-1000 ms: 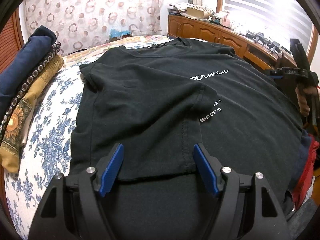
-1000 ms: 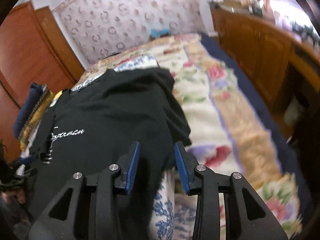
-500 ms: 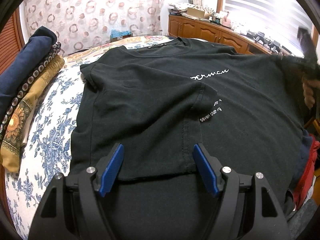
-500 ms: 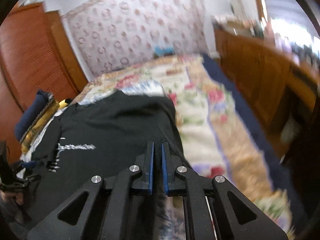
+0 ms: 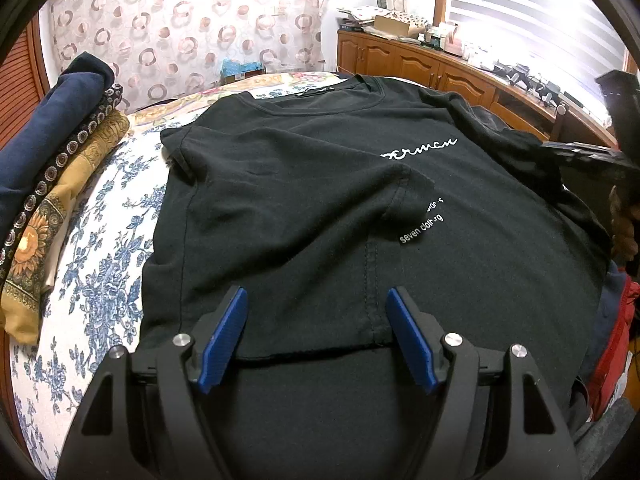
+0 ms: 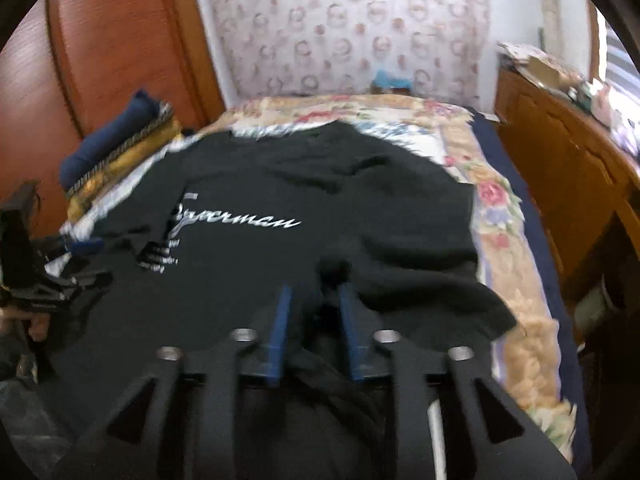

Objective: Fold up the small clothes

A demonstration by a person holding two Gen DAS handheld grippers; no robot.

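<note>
On the bed (image 5: 100, 248), black T-shirt (image 5: 320, 184) lengthwise, collar pointing away

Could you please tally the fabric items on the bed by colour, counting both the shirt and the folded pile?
Black: 1, the black T-shirt
Navy: 1, the navy folded garment
Mustard-gold patterned: 1, the mustard sunflower cloth
Total: 3
</note>
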